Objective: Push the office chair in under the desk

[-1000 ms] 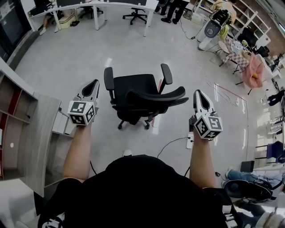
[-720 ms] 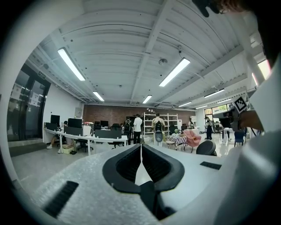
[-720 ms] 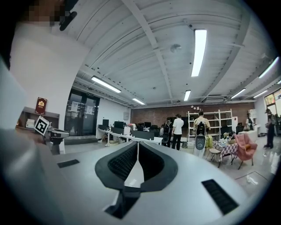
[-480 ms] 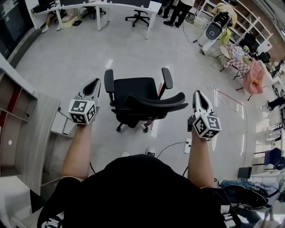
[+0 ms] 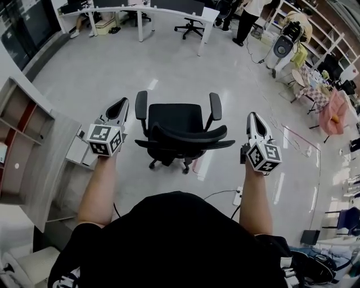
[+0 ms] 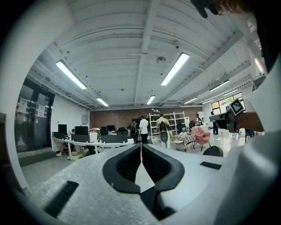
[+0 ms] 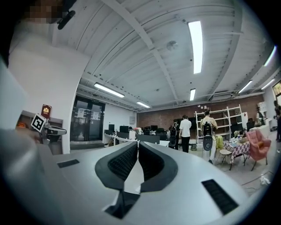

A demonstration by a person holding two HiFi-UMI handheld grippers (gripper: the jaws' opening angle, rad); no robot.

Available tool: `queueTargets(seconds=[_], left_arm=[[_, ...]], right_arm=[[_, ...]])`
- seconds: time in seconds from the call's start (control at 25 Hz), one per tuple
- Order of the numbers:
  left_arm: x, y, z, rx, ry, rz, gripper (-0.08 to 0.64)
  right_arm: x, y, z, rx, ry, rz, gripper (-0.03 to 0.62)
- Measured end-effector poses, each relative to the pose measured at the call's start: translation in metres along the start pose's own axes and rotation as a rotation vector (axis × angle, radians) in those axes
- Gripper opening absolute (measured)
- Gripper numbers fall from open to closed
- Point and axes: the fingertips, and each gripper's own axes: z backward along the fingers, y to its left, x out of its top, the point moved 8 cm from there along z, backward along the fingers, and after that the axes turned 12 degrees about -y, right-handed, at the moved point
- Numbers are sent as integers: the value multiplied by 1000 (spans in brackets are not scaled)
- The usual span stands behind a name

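Since a second ago the office chair (image 5: 177,126) has turned a bit. Its curved back pointed off to 3 o'clock then, and now it lies level across the head view. The long white desk (image 5: 140,10) far off at 12 o'clock has slid to the right in that view. Both tools are at about the same spots as before.

The chair is black and stands on the shiny grey floor (image 5: 112,67), right in the middle of the head view. Its seat faces away from the person, and its back is on the near side. Its wheels are on the floor.

The left gripper (image 5: 121,103) is at 9 o'clock from the chair, near the left armrest, with a gap between them. The right gripper (image 5: 252,117) is at 3 o'clock from the chair, near the end of the back, also with a gap. Each one's own view shows its two black jaws pressed together with nothing in them, the left gripper (image 6: 141,145) and the right gripper (image 7: 137,143) alike.

A wooden desk (image 5: 53,152) is at 9 o'clock in the head view, just beside the left arm. Another chair (image 5: 191,25) stands by the white desk. People (image 5: 247,17) stand far off at 1 o'clock. A white power strip (image 5: 238,196) lies on the floor at 4 o'clock.
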Motion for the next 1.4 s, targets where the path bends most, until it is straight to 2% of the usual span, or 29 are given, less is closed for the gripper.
queueTargets(seconds=[0.16, 0.28, 0.32, 0.44, 0.6, 0.72, 0.88, 0.96, 1.08, 1.2, 1.28, 1.4], left_arm=[[1, -20, -11, 23, 25, -43, 25], [-2, -39, -21, -21, 97, -158, 25], [-3, -45, -25, -48, 123, -206, 25], [-7, -62, -32, -151, 206, -350, 25], [-28, -82, -30, -311, 358, -502, 26], [-46, -93, -23, -443, 470, -532, 26], [-73, -100, -11, -526, 603, -602, 35], [-88, -100, -7, -550, 676, -632, 109], [-110, -103, -1, -614, 753, -643, 135], [-136, -115, 11, -704, 831, -632, 179], [-149, -123, 13, -759, 883, -667, 221], [-168, -130, 12, -802, 930, -705, 248]], right_arm=[[-4, -27, -10, 83, -3, -35, 17], [-9, -36, -17, 193, 24, -27, 37], [-10, -39, -20, 218, 39, 0, 57], [-14, -46, -26, 287, 87, 133, 57], [-25, -43, -29, 466, 185, 332, 60], [-42, -35, -24, 608, 274, 482, 77], [-66, -29, -16, 743, 371, 579, 113], [-79, -28, -15, 777, 426, 587, 123], [-99, -23, -15, 839, 499, 595, 129], [-122, -18, -6, 912, 588, 561, 155], [-136, -18, -3, 927, 659, 545, 156], [-159, -14, 3, 967, 756, 534, 176]])
